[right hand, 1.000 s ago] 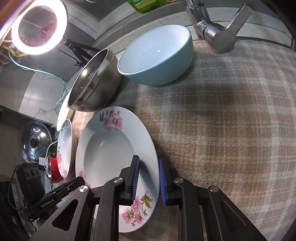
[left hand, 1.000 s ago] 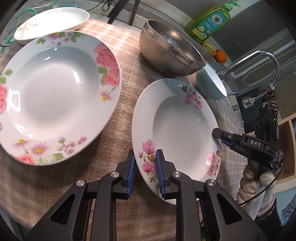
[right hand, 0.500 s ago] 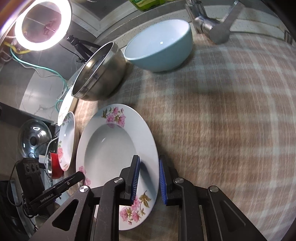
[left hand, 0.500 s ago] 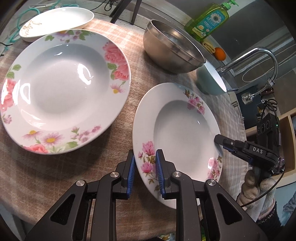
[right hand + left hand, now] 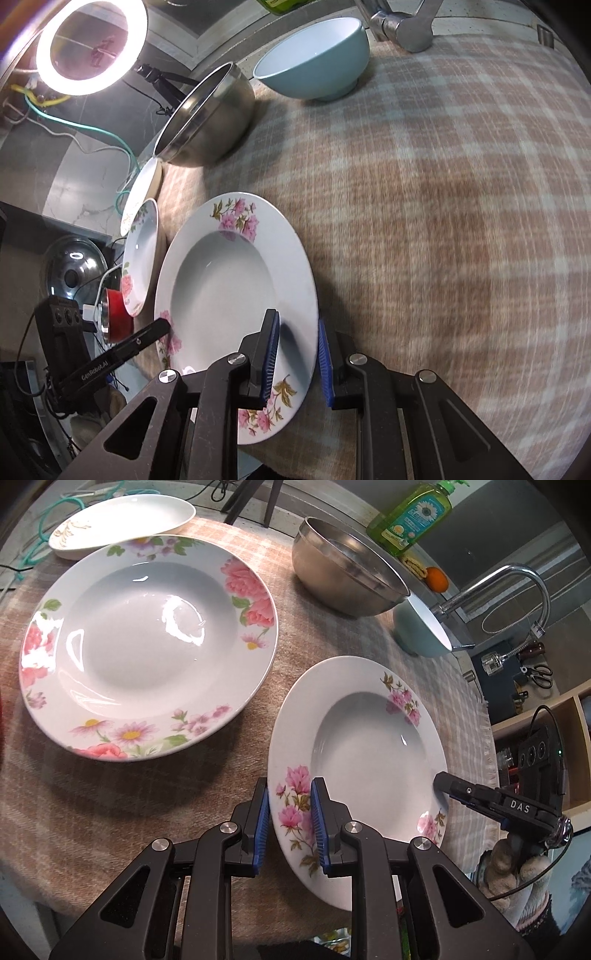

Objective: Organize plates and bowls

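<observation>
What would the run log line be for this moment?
left tool: shut on small floral plate rim | right tool: shut on opposite rim | plate: lifted | large floral plate: on cloth

We count three plates: a large flowered plate (image 5: 147, 646) at left, a smaller flowered plate (image 5: 369, 746) near right, and a plain white plate (image 5: 122, 524) far left. We count two bowls: a steel bowl (image 5: 343, 576) at the far side and a blue bowl (image 5: 314, 62) just right of it. We see one soap bottle (image 5: 413, 513), one orange (image 5: 436, 579), one tap (image 5: 517, 587), one ring light (image 5: 92, 40), one pot lid (image 5: 72, 273) and two grippers, left (image 5: 288, 825) and right (image 5: 297, 363).
</observation>
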Demonstrator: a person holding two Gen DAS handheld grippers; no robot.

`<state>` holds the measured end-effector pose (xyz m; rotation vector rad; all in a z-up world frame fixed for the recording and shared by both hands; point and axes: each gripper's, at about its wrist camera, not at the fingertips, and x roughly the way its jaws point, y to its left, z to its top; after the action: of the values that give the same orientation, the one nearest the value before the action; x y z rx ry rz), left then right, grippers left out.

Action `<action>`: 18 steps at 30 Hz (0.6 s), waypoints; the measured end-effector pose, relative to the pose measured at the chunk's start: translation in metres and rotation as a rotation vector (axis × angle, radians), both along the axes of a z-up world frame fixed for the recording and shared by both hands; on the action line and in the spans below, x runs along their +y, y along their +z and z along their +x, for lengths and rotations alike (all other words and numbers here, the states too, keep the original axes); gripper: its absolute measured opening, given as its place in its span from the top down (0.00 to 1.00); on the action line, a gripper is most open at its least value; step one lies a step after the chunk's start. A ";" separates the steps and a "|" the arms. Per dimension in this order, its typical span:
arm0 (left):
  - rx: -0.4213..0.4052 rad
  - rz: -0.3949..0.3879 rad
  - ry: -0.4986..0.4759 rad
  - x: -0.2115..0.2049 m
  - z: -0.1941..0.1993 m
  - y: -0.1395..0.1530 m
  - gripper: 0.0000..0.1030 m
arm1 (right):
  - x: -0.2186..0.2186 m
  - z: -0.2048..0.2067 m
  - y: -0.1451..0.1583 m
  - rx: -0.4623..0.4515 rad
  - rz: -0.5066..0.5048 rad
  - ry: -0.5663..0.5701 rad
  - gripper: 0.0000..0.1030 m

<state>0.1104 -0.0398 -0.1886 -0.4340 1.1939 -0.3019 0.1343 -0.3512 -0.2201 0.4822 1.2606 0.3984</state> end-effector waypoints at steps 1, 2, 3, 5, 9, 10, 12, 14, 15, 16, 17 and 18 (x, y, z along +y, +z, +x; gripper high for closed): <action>0.000 0.000 0.001 0.000 0.000 0.000 0.81 | 0.000 -0.003 0.000 0.001 0.000 0.000 0.82; -0.002 0.000 -0.001 0.001 -0.001 0.000 0.81 | 0.000 -0.006 0.000 0.000 -0.001 -0.001 0.82; -0.003 0.000 -0.003 0.000 -0.001 0.000 0.81 | 0.002 -0.008 0.000 0.000 -0.003 -0.001 0.82; -0.008 0.004 -0.007 0.000 0.000 0.000 0.81 | 0.003 -0.012 -0.001 -0.002 -0.009 -0.001 0.82; -0.013 0.006 -0.012 0.000 -0.001 0.000 0.81 | 0.004 -0.016 -0.001 -0.004 -0.016 0.000 0.82; -0.013 0.005 -0.012 0.000 -0.001 0.000 0.81 | 0.006 -0.016 -0.001 -0.004 -0.019 0.002 0.82; -0.015 0.007 -0.012 0.000 -0.001 0.000 0.81 | 0.007 -0.017 0.000 -0.004 -0.022 0.007 0.82; -0.018 0.011 -0.015 0.000 -0.001 0.000 0.81 | 0.007 -0.018 -0.001 -0.002 -0.024 0.006 0.82; -0.018 0.011 -0.017 0.000 -0.001 0.000 0.81 | 0.007 -0.018 -0.001 -0.002 -0.024 0.006 0.82; -0.018 0.011 -0.019 0.000 -0.001 0.001 0.81 | 0.007 -0.018 -0.001 -0.002 -0.024 0.006 0.82; -0.018 0.010 -0.021 0.000 -0.001 0.001 0.81 | 0.007 -0.018 -0.001 -0.001 -0.024 0.005 0.82; -0.017 0.009 -0.022 0.000 0.000 0.000 0.81 | 0.007 -0.018 -0.001 0.000 -0.024 0.004 0.82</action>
<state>0.1099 -0.0394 -0.1882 -0.4103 1.1833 -0.3183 0.1164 -0.3443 -0.2212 0.4596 1.2649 0.3858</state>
